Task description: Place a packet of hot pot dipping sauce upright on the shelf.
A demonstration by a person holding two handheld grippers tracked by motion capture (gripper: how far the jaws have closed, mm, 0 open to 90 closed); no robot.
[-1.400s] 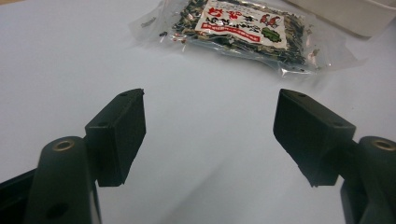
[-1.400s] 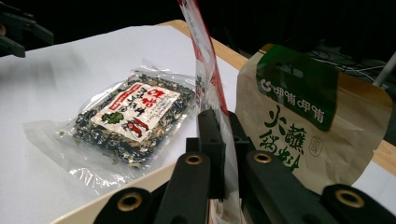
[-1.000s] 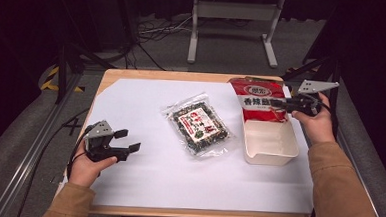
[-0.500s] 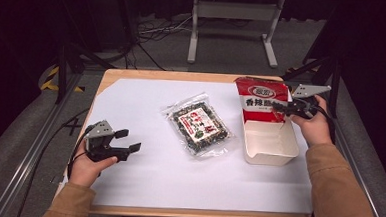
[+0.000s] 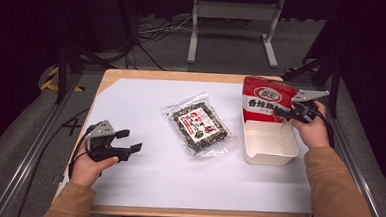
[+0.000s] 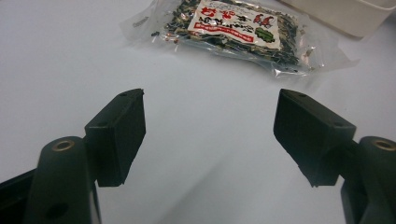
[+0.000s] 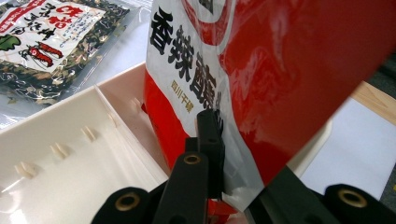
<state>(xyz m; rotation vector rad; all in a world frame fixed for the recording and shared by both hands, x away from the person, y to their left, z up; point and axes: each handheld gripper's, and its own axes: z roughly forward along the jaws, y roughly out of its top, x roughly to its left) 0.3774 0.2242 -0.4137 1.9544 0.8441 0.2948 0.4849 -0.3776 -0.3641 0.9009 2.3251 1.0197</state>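
- We see the white sheet (image 5: 177, 183) on the table brightly and evenly lit from above, the floor around it falling into near-black.
- Shadows under the hands are soft — barely there.
- Glare streaks the red packet (image 7: 280, 70) in the right gripper view.
- The jaws close to both gripper cameras look slightly blurred.
- The high view is grainy.

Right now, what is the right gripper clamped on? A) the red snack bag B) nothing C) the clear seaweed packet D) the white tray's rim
A: the right gripper is shut on the red snack bag, held upright at the far end of the white tray; the right gripper view shows its jaws pinching the bag's edge.
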